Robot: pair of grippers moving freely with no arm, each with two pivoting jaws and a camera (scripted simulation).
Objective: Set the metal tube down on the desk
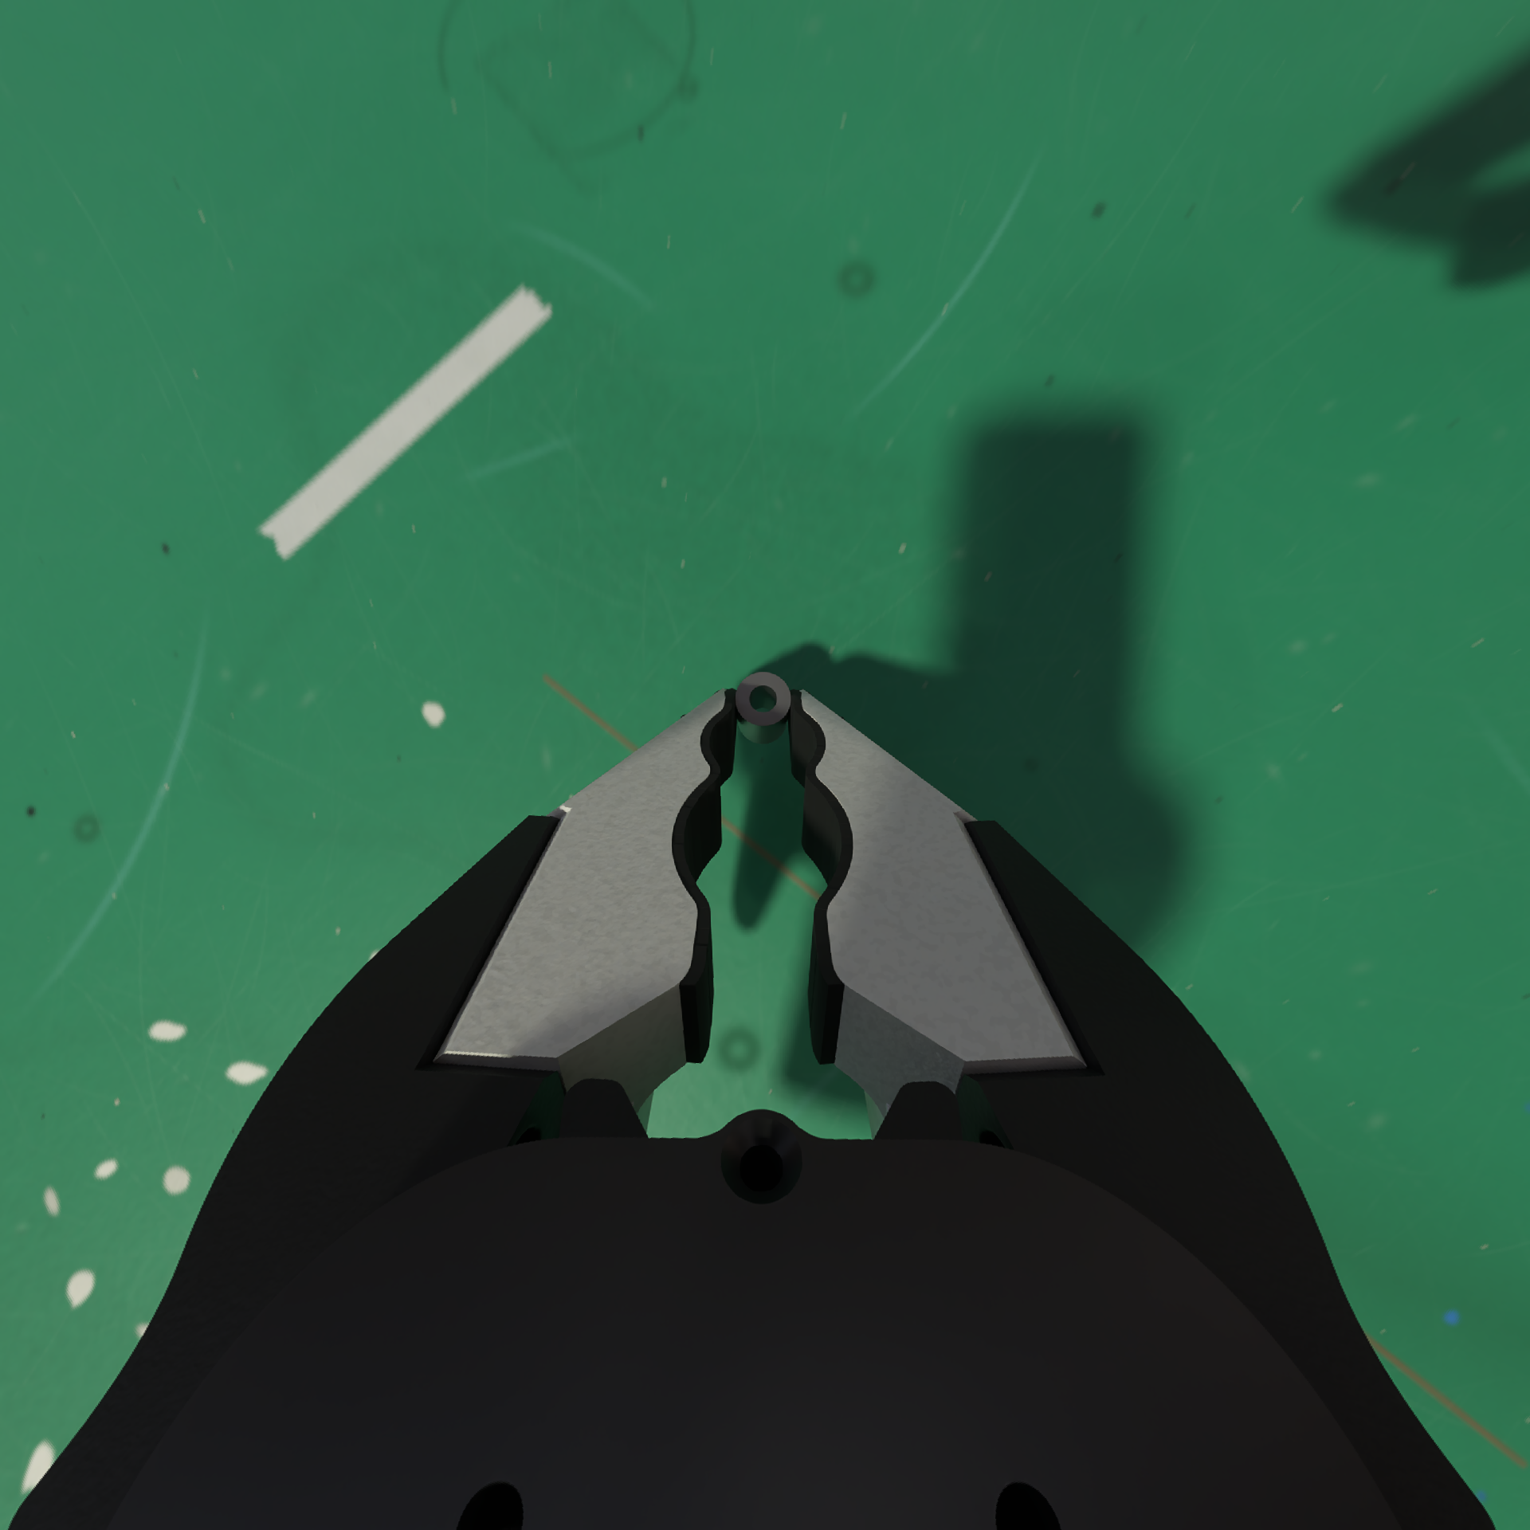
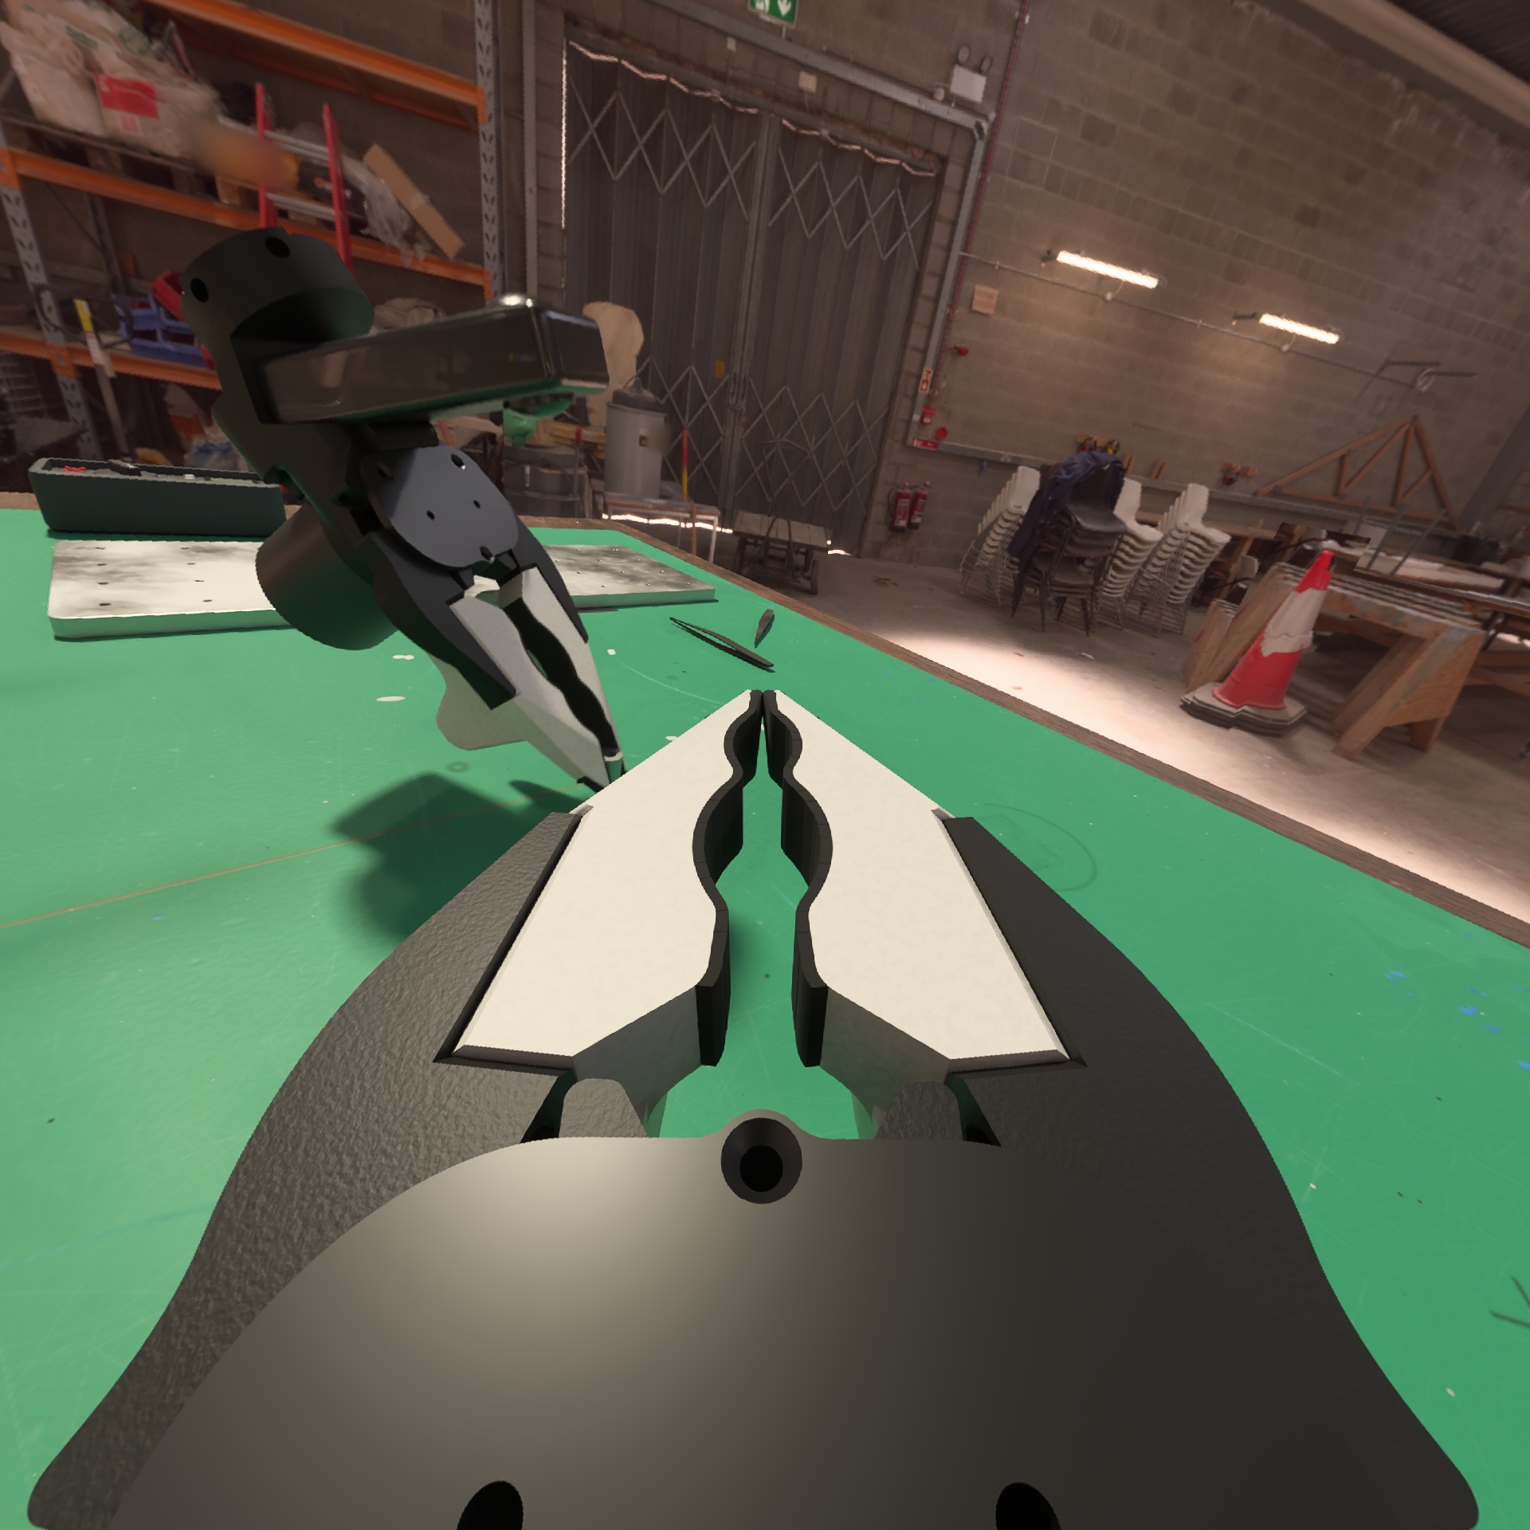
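Observation:
In the left wrist view my left gripper [image 1: 762,710] points down at the green desk mat [image 1: 828,497] and is shut on a small grey metal tube [image 1: 762,704], held upright between the fingertips so I look into its open end. The tube is close above the mat. In the right wrist view my right gripper [image 2: 761,704] is shut and empty, low over the mat [image 2: 207,993]. The left gripper [image 2: 608,766] shows there at left, tilted down, its tips near the mat; the tube is barely visible there.
A white tape strip [image 1: 406,422] lies on the mat at upper left. A grey metal plate [image 2: 149,584] and a dark case [image 2: 157,501] sit at the far end. Tweezers [image 2: 720,642] lie beyond my right gripper. The desk edge [image 2: 1159,762] runs along the right.

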